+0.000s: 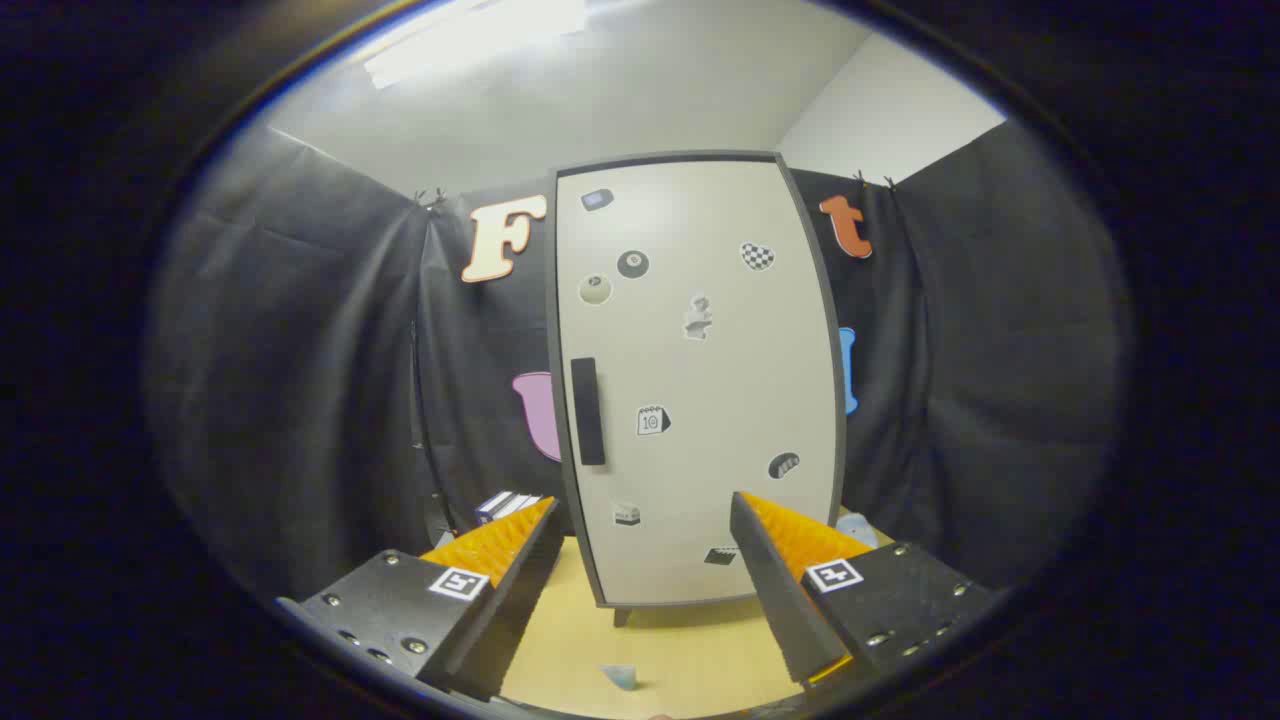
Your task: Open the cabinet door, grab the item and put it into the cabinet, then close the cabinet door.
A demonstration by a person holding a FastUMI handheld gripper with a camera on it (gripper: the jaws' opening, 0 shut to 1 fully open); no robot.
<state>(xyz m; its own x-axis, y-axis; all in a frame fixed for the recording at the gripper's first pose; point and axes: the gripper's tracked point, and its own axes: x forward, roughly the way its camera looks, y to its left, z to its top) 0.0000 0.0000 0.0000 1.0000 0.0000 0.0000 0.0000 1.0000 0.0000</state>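
Hand-held gripper (640,560) is sitting released, fingers spread wide with nothing between them, facing the cabinet (697,380) head-on. Cabinet door (720,400) is looking fully closed, so I'd judge step one isn't started. The relation that matters: the door handle (588,411) is sitting on the cabinet's left edge, about mid-height, ahead of the fingers, up and left of their midline, nearer the left finger (495,560) than the right finger (790,575). Its long axis is running vertical, so the spread fingers are already lining up to straddle it sideways (judgement, not a given). Count: one cabinet, one door, one handle, roughly nine small stickers on the door. Item candidates: a small pale blue thing (619,677) is lying on the bench (690,650) in front of the cabinet's foot, between the fingers and close in; another pale shape (858,525) is peeking out at the cabinet's right base; a striped box (505,503) is sitting at its left base. Can't tell which one is the task's item.
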